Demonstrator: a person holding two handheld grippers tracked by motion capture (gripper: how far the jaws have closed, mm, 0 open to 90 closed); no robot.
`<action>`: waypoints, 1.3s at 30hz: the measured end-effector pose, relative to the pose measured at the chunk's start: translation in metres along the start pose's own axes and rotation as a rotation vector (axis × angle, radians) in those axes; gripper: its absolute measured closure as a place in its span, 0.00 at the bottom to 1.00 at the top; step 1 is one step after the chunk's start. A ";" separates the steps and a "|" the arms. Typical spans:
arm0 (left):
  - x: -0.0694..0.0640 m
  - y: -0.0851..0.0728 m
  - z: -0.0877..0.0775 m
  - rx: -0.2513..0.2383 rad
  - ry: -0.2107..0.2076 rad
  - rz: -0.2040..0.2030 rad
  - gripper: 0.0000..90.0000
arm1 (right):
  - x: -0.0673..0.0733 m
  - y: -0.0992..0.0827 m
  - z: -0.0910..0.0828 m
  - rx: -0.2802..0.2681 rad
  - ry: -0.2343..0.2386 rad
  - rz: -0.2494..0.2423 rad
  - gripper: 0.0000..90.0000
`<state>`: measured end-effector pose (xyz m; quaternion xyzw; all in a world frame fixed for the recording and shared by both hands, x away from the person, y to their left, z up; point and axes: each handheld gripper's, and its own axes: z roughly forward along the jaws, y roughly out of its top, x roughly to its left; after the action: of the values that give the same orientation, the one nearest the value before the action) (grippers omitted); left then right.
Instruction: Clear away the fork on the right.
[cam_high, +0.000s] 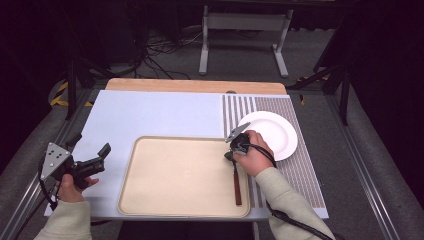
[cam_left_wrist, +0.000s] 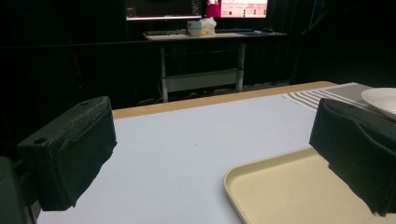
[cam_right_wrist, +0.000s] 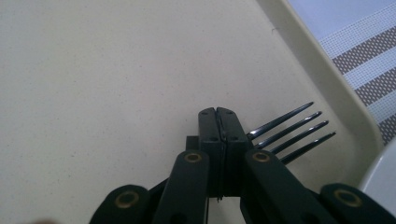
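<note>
High view: right gripper (cam_high: 234, 151) sat over the tray's (cam_high: 165, 200) right edge, fork (cam_high: 236, 182) handle trailing toward the person. Left gripper view: left gripper (cam_left_wrist: 210, 154) spread, empty, parked off the tray, likely waiting. Right gripper view: jaws pinched the fork neck, tines (cam_right_wrist: 292, 133) just past them, probably mid-placement.

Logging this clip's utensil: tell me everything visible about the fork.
The fork has a reddish-brown handle and four dark, shiny tines. It lies in the beige tray by its right rim, handle towards the person. The right gripper is shut on its neck, tines poking out past the closed jaws. Whether it is lifted off the tray is unclear.
</note>
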<state>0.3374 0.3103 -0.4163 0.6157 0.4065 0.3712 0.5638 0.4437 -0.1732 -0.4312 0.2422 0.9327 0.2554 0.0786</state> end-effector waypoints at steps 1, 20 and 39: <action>0.000 0.000 0.000 0.002 -0.001 0.001 0.01 | -0.001 0.000 0.000 0.000 0.000 0.000 1.00; -0.001 0.002 -0.001 -0.007 -0.005 0.000 0.01 | 0.004 0.005 -0.020 -0.189 -0.034 0.094 0.58; -0.004 0.002 0.003 -0.001 -0.014 0.009 0.01 | 0.006 -0.009 -0.072 -0.523 -0.078 0.085 0.16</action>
<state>0.3388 0.3059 -0.4144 0.6199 0.3997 0.3694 0.5653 0.4149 -0.2088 -0.3744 0.2622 0.8202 0.4815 0.1636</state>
